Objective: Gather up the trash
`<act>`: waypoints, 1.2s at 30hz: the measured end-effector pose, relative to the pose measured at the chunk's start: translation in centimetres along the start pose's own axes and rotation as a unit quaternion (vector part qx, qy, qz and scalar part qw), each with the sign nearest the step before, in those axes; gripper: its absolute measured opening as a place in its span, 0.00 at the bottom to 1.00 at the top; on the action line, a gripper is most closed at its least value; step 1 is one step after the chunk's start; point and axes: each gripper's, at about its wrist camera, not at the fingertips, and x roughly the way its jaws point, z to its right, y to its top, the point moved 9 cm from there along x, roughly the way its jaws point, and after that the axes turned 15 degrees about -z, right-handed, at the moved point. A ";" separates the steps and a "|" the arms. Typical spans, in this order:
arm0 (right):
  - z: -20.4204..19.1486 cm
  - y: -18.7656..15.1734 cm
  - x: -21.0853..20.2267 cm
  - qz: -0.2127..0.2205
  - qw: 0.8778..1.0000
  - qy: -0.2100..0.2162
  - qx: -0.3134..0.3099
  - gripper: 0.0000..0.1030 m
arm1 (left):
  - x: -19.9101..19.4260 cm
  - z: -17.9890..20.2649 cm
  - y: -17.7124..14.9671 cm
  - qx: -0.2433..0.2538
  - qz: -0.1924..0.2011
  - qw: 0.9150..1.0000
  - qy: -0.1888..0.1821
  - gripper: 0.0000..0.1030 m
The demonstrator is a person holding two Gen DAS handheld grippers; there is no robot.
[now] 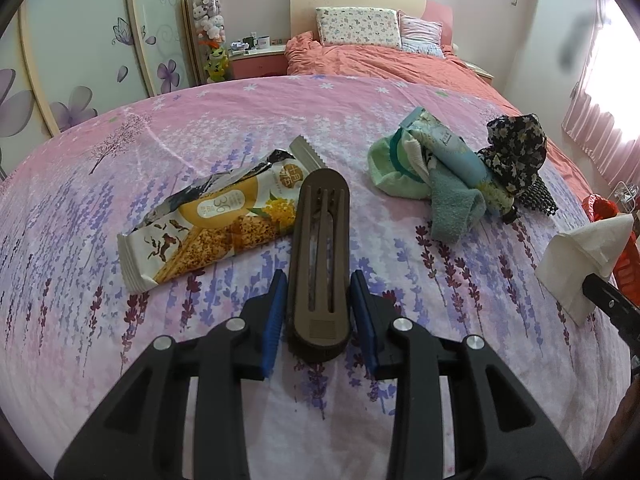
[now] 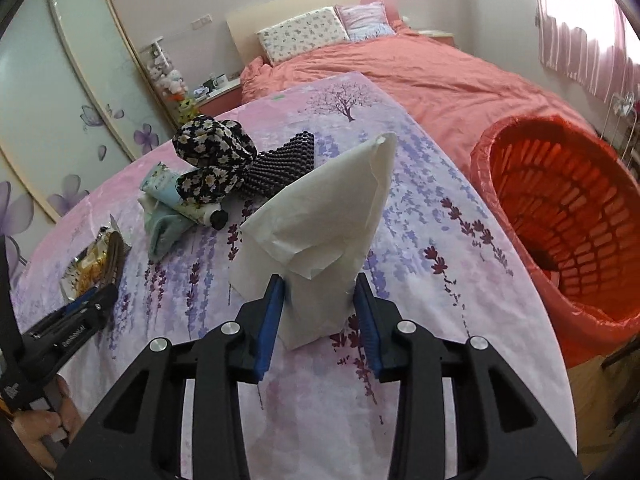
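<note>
Blue-padded left gripper (image 1: 319,314) clamps the brown oblong plastic cutlery case (image 1: 320,256), its far end lying on the torn yellow snack wrapper (image 1: 212,220) on the lavender-print sheet (image 1: 100,320). Right view: right gripper (image 2: 319,312) pinches the white crumpled tissue (image 2: 320,224) above the sheet; best to keep the squeeze and release only above the red-lined basket bin (image 2: 568,216), just beside on the right.

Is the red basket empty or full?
Empty as far as visible: the red basket shows only bare lattice walls inside its red liner; its bottom is partly hidden.
</note>
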 end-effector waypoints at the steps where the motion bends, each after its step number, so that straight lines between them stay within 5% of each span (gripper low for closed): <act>1: -0.3 0.0 -0.3 0.004 1.000 0.004 -0.007 0.35 | 0.0 0.0 0.0 0.000 0.000 1.000 0.000 0.33; 6: -2.0 0.2 -2.7 0.057 0.993 -0.067 -0.078 0.41 | 0.0 0.0 0.0 0.000 0.000 1.000 0.000 0.33; 13: -3.8 0.1 -3.0 0.061 0.994 -0.020 -0.092 0.55 | 0.0 0.1 0.0 0.000 0.000 1.000 0.000 0.33; 21: -0.2 0.1 -1.0 -0.016 0.997 0.072 0.034 0.62 | 0.0 0.0 0.0 0.000 0.000 1.000 0.000 0.33; 28: 1.0 -0.8 -2.2 -0.008 0.995 0.085 0.056 0.72 | 0.0 0.1 0.0 0.000 0.000 1.000 0.000 0.33; 36: 0.8 1.8 -2.2 0.041 0.998 -0.033 -0.024 0.77 | 0.1 0.1 0.0 0.000 0.000 1.000 -0.003 0.33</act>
